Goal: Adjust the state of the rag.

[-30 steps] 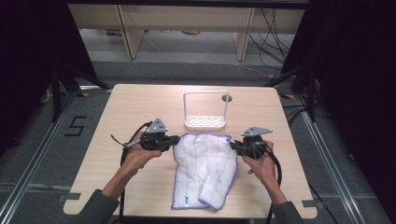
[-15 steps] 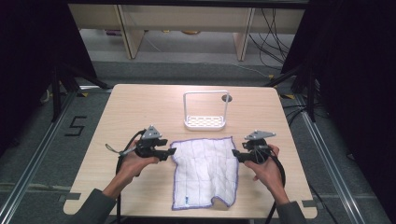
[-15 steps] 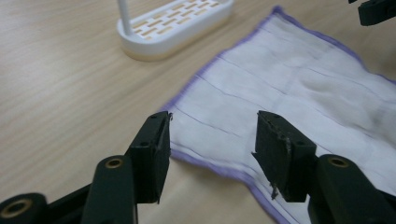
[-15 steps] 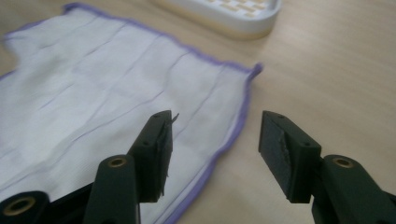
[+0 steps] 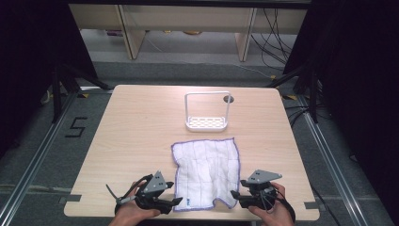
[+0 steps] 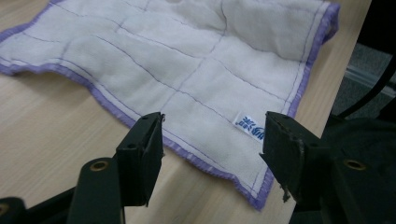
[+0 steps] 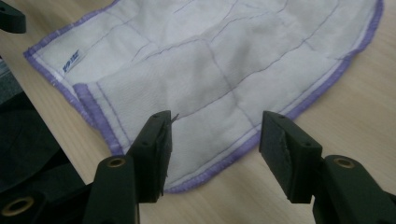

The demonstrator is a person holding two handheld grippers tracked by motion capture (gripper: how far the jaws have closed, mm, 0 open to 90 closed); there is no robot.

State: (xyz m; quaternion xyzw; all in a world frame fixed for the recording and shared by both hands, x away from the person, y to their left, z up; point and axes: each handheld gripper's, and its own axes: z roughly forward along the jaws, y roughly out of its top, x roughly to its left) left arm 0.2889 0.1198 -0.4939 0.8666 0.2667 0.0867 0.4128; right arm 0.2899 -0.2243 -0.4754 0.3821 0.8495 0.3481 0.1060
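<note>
Now the white cloth (image 5: 207, 172) with its purple hem lies spread on the bench (image 5: 131, 141), toward the near edge and a little right of the middle. Most of it is flat; the near right corner is folded over on itself, which the right gripper view shows as a doubled flap with a second line of hem (image 7: 91, 105). A small blue label (image 6: 251, 126) sits close to the near left corner.

Each near corner has a tool beside it. The left tool (image 5: 178, 201) sits at the near left corner, its jaws having just been opening; in the left gripper view they stand apart with the cloth's corner lying below and between them, no pad pressing on it. The right tool (image 5: 233, 194) sits at the near right corner, its jaws having likewise just opened, and they stand apart over the hem there without gripping it.

Farther off, beyond the far hem and clear of it, stands a small white rack (image 5: 207, 113) with a tall wire handle.

Judging by this, the spreading is largely done and the cloth is let go. What seems left is the turned-over near right corner, should it need flattening, or a fresh grasp for a fold.
</note>
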